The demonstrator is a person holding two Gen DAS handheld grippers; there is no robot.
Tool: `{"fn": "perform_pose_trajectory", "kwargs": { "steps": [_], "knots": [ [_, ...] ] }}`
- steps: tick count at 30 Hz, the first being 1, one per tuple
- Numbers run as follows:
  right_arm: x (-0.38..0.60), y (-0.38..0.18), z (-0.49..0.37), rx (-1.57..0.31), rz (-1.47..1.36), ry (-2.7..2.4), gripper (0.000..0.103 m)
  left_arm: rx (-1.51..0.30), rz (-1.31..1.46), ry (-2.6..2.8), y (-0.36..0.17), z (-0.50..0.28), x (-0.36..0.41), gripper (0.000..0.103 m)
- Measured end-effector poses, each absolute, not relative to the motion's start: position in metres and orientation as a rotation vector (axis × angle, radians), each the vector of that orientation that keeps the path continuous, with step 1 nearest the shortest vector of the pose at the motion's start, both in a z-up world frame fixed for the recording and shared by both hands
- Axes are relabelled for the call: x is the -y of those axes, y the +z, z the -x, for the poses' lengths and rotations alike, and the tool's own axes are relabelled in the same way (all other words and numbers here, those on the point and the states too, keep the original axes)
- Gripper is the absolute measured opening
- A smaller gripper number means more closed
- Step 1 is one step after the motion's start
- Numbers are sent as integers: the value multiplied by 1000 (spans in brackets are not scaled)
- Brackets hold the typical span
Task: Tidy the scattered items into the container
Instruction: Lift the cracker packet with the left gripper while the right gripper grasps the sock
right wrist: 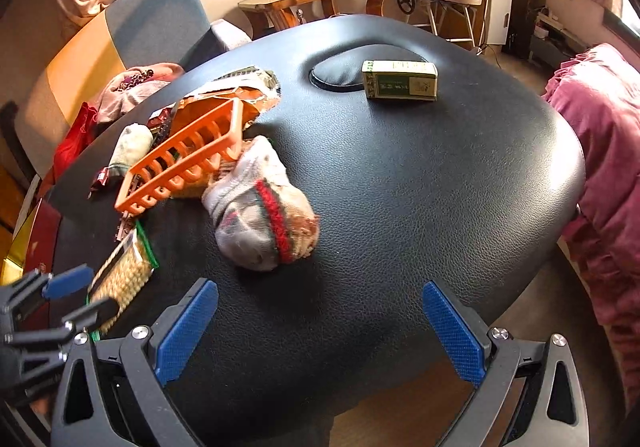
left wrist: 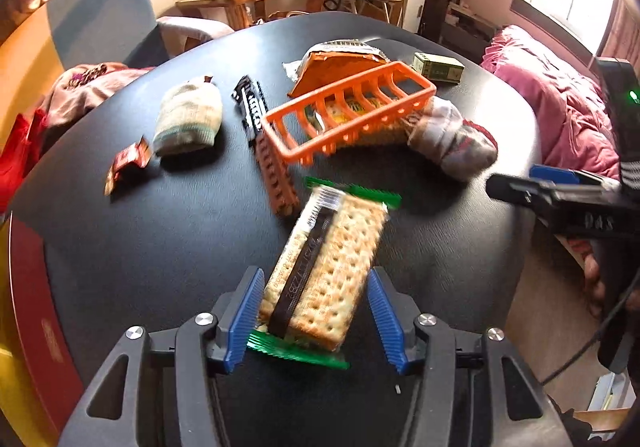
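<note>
The cracker packet (left wrist: 328,267) is being shown lengthwise only in the left wrist view, where its long axis is running from between the left gripper (left wrist: 316,315) fingers up toward the orange basket (left wrist: 352,111), tilted slightly rightward. One blue pad (left wrist: 244,319) is lying against the packet's left edge, while the other is standing clear of its right edge, so the jaws are being held released around it, not clamped. In the right wrist view the same packet (right wrist: 124,271) is being seen only edge-on, partly hidden behind the left gripper (right wrist: 80,299).

The orange basket (right wrist: 184,155) is being propped up at a tilt on an orange snack bag (left wrist: 332,67), its long axis running diagonally. Just right of the basket a rolled striped sock (right wrist: 264,215) is lying; its red band is being shown only in the right wrist view. Left of the basket, a pale sock (left wrist: 188,119), a small candy wrapper (left wrist: 128,163) and a long brown bar (left wrist: 276,175) are being shown clearly only by the left wrist view. A green box (right wrist: 400,81) is lying well beyond the basket on the black table (right wrist: 440,187).

The right gripper (right wrist: 320,327) is being held wide open over bare table, with nothing between its pads.
</note>
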State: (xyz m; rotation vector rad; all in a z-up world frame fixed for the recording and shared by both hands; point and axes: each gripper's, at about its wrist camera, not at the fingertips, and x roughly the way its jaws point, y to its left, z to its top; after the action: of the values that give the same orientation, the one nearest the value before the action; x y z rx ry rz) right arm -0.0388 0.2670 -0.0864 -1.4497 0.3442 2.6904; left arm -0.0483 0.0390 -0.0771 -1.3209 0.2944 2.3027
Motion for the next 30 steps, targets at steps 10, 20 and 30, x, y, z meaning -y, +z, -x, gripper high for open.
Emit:
{"fn": "perform_pose_trajectory", "kwargs": {
  "steps": [10, 20, 30],
  "knots": [
    [-257, -74, 34, -336, 1422, 2731, 103, -101, 1424, 2315, -87, 21, 2, 53],
    [-248, -61, 23, -275, 1343, 2857, 103, -108, 1434, 2336, -85, 44, -16, 55],
    [-245, -62, 55, -181, 1396, 2912, 84, -109, 1452, 2352, -97, 45, -16, 56]
  ]
}}
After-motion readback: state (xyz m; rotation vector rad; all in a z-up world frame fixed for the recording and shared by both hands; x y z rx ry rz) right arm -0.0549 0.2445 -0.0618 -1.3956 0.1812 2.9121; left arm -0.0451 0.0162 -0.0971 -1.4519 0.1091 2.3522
